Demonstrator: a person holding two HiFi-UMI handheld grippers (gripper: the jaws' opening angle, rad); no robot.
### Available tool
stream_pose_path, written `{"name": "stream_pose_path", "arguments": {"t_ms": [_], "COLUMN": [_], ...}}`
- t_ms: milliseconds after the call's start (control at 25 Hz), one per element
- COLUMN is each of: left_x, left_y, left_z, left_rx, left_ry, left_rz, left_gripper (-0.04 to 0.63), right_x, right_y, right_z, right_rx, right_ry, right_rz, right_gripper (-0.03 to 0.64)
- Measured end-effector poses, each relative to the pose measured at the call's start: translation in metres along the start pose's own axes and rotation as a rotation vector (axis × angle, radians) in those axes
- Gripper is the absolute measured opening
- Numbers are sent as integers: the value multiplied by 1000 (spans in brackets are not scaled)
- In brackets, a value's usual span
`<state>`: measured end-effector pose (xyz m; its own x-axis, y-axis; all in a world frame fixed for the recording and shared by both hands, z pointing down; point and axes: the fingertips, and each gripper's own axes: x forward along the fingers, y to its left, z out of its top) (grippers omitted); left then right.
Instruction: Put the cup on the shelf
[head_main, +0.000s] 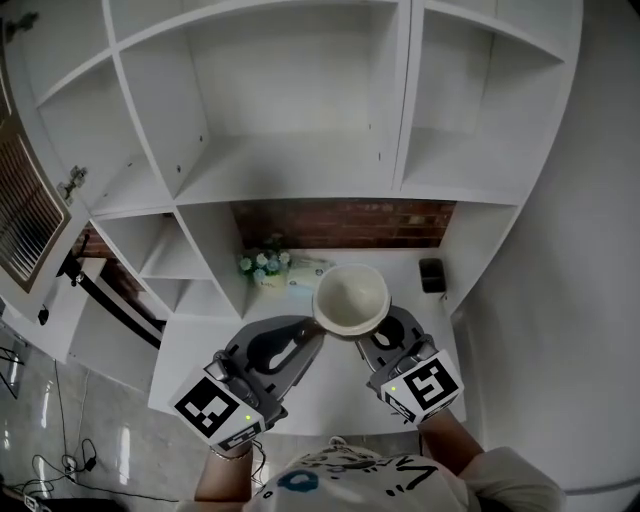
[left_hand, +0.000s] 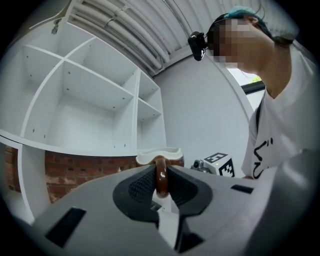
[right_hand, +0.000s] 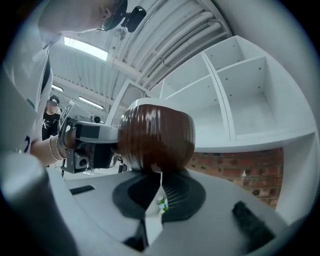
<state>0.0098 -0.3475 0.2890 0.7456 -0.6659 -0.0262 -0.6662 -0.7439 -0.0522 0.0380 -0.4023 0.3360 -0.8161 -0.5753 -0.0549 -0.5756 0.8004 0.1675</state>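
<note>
**Cup held up short of the shelf**

The cup (head_main: 351, 298), glossy brown outside and cream inside, is upright with its mouth up. The left gripper (head_main: 316, 336) pinches its brown loop handle. It hangs out in front of the white shelf (head_main: 290, 180), in none of its open compartments.

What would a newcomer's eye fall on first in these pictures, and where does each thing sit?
The cup, cream inside and glossy brown outside, is held up at centre between both grippers. The fingers of the left gripper clamp its handle, and the right gripper meets its base. Behind it rises the white shelf, with a brick strip beneath.
</note>
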Motion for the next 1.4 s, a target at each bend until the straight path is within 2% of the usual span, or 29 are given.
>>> {"name": "stream_pose_path", "arguments": {"t_ms": [240, 680, 1120, 1400], "left_x": [-9, 1, 16, 31], "left_y": [9, 59, 114, 148], "left_z": [11, 76, 121, 135], "left_rx": [-39, 101, 126, 135], "left_ry": [-46, -103, -166, -172], "left_rz": [-3, -19, -36, -15], "left_gripper": [64, 64, 64, 64], "right_x": [4, 45, 85, 110], "right_y": [7, -39, -67, -90], "right_z": [13, 79, 122, 128], "right_rx": [1, -96, -148, -151], "right_ry": [-32, -48, -93, -73], "right_rz": [-7, -176, -253, -292], "right_gripper": [28, 28, 28, 28]}}
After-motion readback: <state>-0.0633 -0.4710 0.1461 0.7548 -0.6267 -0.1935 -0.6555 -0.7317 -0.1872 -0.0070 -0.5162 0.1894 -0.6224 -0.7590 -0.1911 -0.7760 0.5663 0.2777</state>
